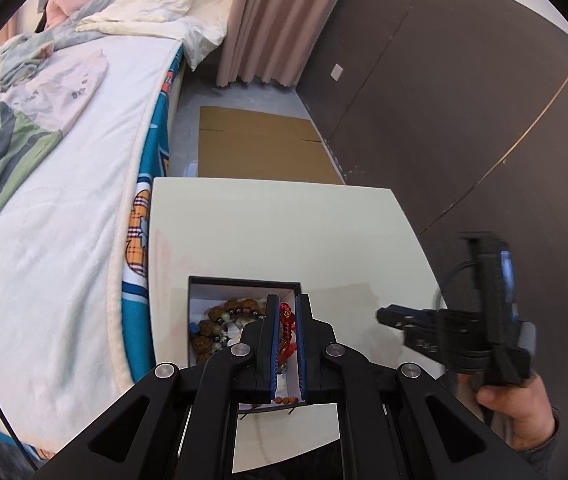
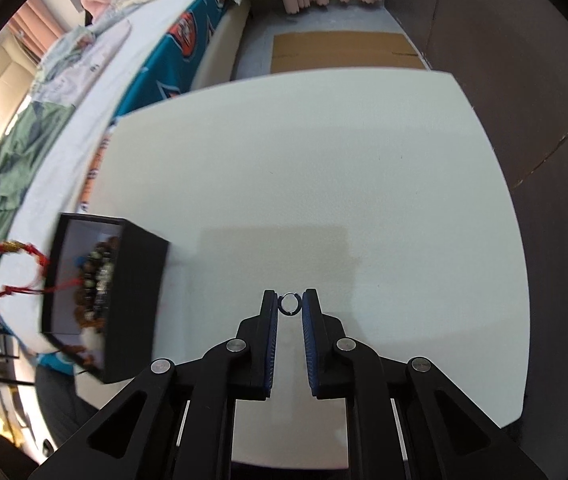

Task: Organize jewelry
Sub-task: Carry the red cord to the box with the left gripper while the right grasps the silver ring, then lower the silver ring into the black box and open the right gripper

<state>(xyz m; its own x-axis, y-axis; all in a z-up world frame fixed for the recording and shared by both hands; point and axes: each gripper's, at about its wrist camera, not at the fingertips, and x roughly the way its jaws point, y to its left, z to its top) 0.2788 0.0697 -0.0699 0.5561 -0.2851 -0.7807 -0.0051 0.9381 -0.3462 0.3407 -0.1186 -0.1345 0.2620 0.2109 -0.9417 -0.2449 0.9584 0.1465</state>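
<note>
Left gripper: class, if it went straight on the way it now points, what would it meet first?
Probably the open black box with the beaded bracelets inside. The left gripper, shut on a red bracelet, points down into it. How high it hangs above them is unclear.

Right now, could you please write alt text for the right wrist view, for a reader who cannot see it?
The right claw pinches a small metal ring between its blue pads, above a white table. To the left, a black box holds beaded bracelets, with a red cord bracelet hanging over its edge.
</note>
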